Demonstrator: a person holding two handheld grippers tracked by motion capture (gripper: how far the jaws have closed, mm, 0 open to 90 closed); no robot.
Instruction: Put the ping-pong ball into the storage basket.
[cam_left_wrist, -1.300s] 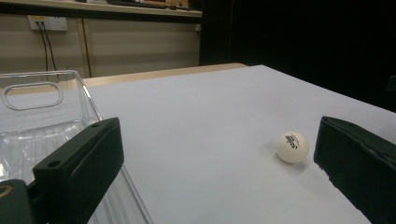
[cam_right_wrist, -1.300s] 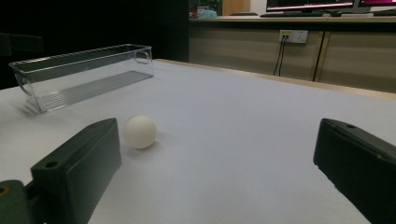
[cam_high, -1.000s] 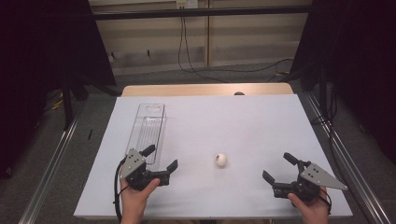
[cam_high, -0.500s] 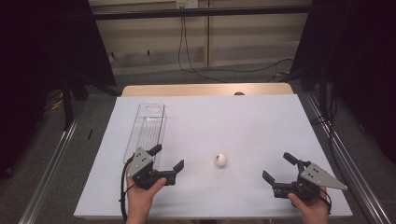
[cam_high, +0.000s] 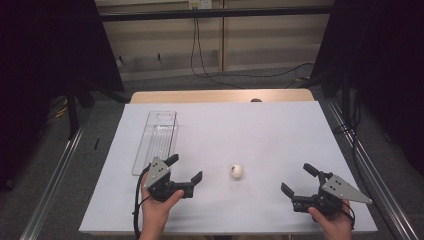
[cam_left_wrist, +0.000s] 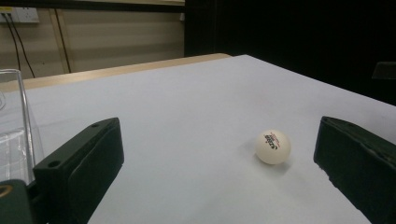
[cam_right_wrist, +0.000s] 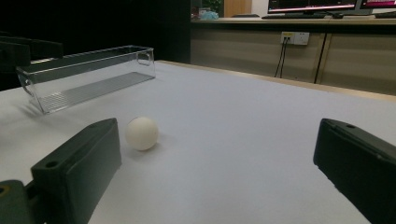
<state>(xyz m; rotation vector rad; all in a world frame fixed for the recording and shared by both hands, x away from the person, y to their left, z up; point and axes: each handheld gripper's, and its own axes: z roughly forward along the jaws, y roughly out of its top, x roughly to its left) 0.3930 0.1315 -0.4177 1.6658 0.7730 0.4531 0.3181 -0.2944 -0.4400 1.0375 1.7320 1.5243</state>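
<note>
Left black two-jaw gripper (cam_high: 185, 168) held low over the white table surface (cam_high: 260, 130), jaws spread wide and gripping nothing, grey three-cornered plate on top. Small white ping-pong ball (cam_high: 236, 171) resting on the surface just ahead of those jaws and off toward the right-hand one, apart from both; in the left gripper view seen as a round white ball (cam_left_wrist: 273, 147) with small printed lettering, nearer the right jaw than the left. Clear plastic rectangular bin (cam_high: 156, 140) lying lengthwise just beyond and beside the left jaw, its transparent wall at the edge of the left gripper view. Right black two-jaw gripper (cam_high: 299, 180) also spread wide and empty, well apart from the ball; in the right gripper view, ball (cam_right_wrist: 142, 133) just past the left jaw's tip, bin (cam_right_wrist: 88, 77) farther off behind it.
</note>
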